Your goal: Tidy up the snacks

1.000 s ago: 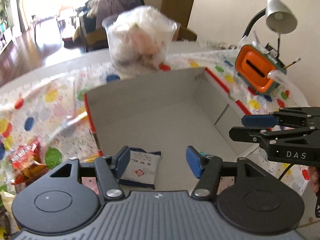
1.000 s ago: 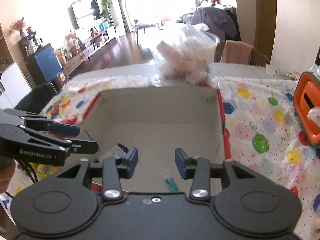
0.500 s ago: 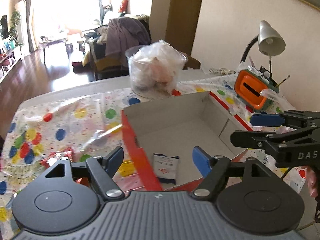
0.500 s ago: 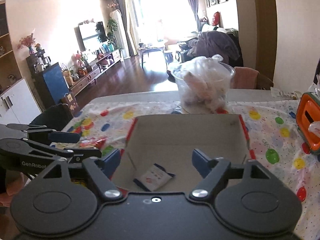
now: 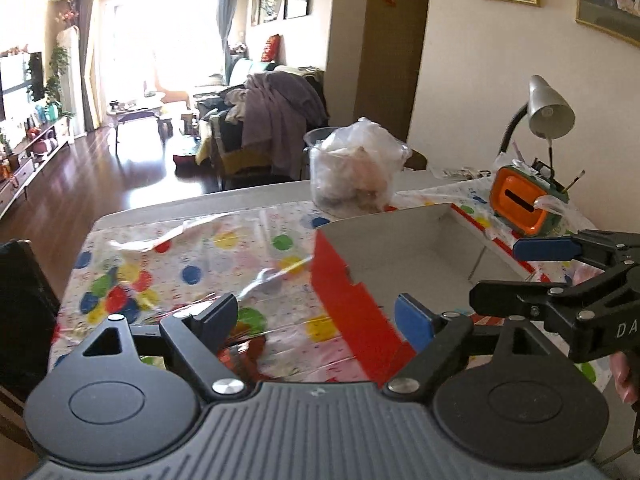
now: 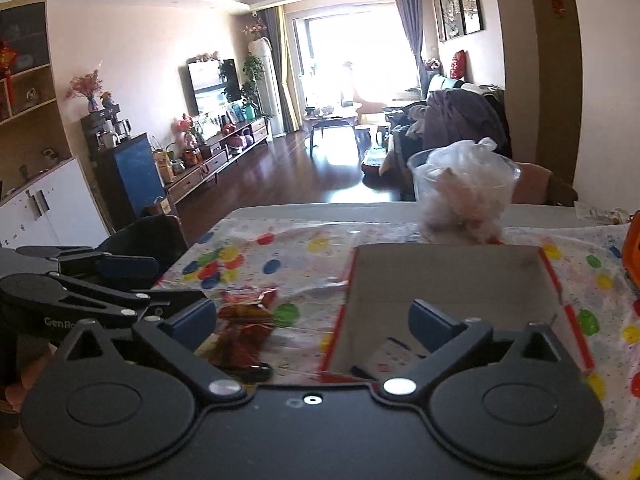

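Lying inside box (image 6: 452, 276), white packet (image 6: 394, 354) below open right gripper (image 6: 320, 320)

A grey desk lamp (image 5: 548, 110) stands behind an orange holder (image 5: 520, 204) on the polka-dot tablecloth (image 5: 180, 256).

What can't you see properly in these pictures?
- White snack packet in the red box: right wrist view, partly hidden behind the right hand-held gripper; print too small.
- Same packet: left wrist view, hidden by the box wall.
- Red snack wrapper: blurred, label unreadable.
- Clear tub: its bagged contents unclear.
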The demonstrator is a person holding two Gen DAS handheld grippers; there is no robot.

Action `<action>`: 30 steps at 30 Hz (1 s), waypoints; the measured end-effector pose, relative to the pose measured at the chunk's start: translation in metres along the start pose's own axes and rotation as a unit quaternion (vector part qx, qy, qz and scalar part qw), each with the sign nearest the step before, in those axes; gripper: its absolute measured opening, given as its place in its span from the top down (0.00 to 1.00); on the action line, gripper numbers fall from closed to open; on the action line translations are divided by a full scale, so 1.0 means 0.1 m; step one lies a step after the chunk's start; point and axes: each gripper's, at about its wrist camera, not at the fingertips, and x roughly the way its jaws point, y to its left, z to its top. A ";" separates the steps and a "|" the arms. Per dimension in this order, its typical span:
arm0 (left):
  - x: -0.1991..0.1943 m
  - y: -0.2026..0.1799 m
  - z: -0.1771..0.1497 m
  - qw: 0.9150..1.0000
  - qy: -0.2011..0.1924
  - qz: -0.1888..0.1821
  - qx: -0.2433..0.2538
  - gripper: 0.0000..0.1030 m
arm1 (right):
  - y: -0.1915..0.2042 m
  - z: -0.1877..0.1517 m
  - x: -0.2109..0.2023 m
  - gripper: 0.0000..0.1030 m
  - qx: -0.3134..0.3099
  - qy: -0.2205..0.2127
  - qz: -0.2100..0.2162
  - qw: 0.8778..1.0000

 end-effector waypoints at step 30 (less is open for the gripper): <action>0.16 1.34 -1.07 0.983 0.161 0.044 -0.082 0.16 | 0.98 -0.74 1.21 0.03 -0.149 0.156 0.091 0.972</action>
